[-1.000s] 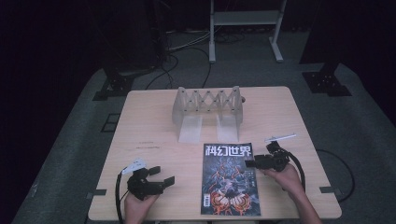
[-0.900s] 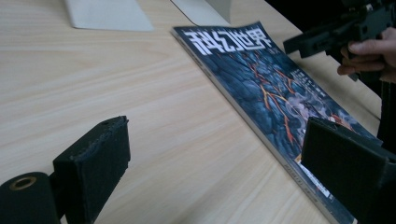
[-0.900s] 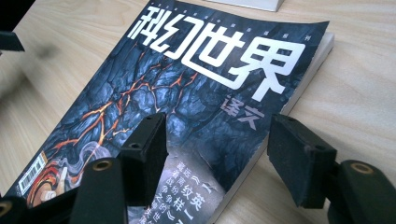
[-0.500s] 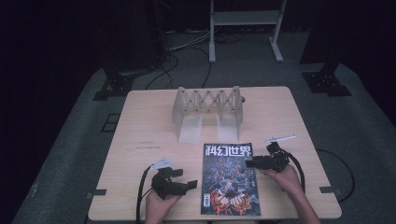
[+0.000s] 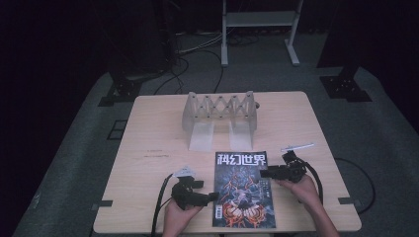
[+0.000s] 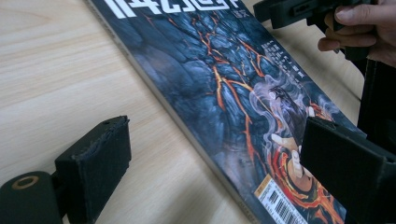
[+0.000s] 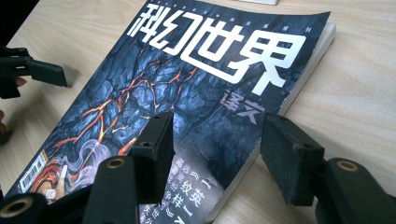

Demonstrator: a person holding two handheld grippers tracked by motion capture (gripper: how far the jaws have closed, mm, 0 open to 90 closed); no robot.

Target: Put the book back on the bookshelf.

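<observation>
Magazine [image 5: 243, 190] lies flat at the bench's [image 5: 148, 128] near edge; from above, our left tool [image 5: 210, 197] and right tool [image 5: 264, 173] flank it. Left tool's camera: jaws spread, straddling one edge. Right tool's camera: jaws just narrowed, still gaping astride the opposite edge.

The magazine [image 5: 243, 190] is showing a dark blue-black cover of cracked rock, veined with glowing orange — big white characters running across its top, a white barcode patch sitting at one lower corner. The table [image 5: 158, 133] is showing pale wood with a fine grain. Both the left gripper [image 5: 213, 196] and the right gripper [image 5: 263, 173] are showing matt black jaws — the folding rack [image 5: 220, 109] is looking pale grey-white.
</observation>
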